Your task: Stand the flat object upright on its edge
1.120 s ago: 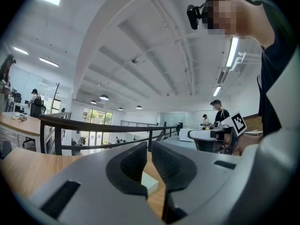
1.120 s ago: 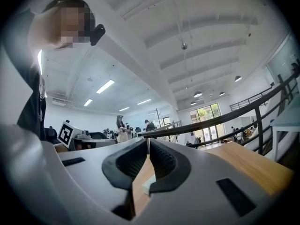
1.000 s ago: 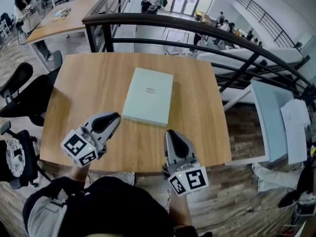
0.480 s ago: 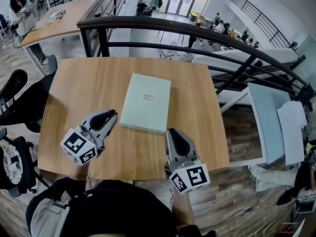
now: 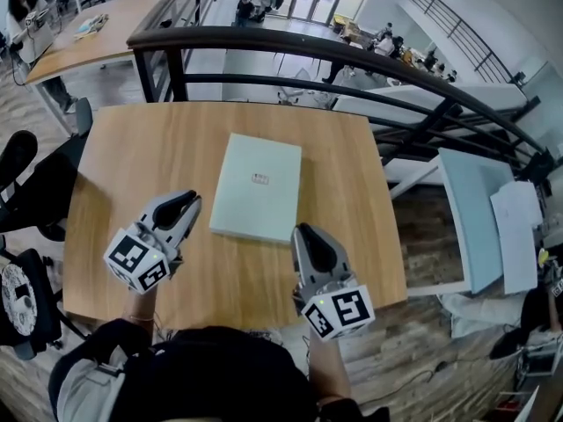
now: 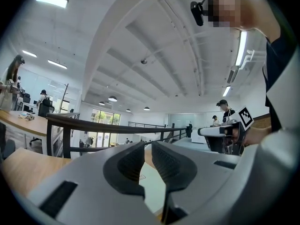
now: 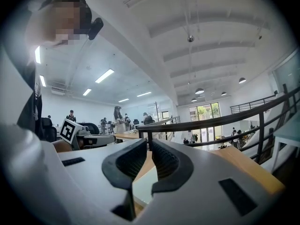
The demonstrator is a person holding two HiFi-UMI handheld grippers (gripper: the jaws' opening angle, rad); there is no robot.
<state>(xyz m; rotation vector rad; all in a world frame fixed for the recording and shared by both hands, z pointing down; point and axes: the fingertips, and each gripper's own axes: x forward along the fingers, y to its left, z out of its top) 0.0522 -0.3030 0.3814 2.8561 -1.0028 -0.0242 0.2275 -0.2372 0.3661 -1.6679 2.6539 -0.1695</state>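
A flat pale green box [image 5: 257, 187] lies face down on the wooden table [image 5: 132, 148], near its middle. My left gripper [image 5: 186, 202] hovers just left of the box's near left corner, jaws shut and empty. Over the table's front edge my right gripper [image 5: 304, 232] sits close to the box's near right corner, also shut with nothing in it. In the left gripper view the shut jaws [image 6: 147, 146] point over the box [image 6: 151, 193] and the right gripper [image 6: 225, 135] shows at the right. The right gripper view has its shut jaws [image 7: 149, 146] above the box [image 7: 145, 189].
A black curved railing [image 5: 308, 47] runs behind the table's far edge. Office chairs [image 5: 26, 174] stand at the left. A light blue panel [image 5: 475, 209] and white sheets lie on the floor at the right. Another desk [image 5: 88, 25] stands far left.
The head view has shifted slightly. Both grippers stay shut near the box's near corners, and the box has not moved.
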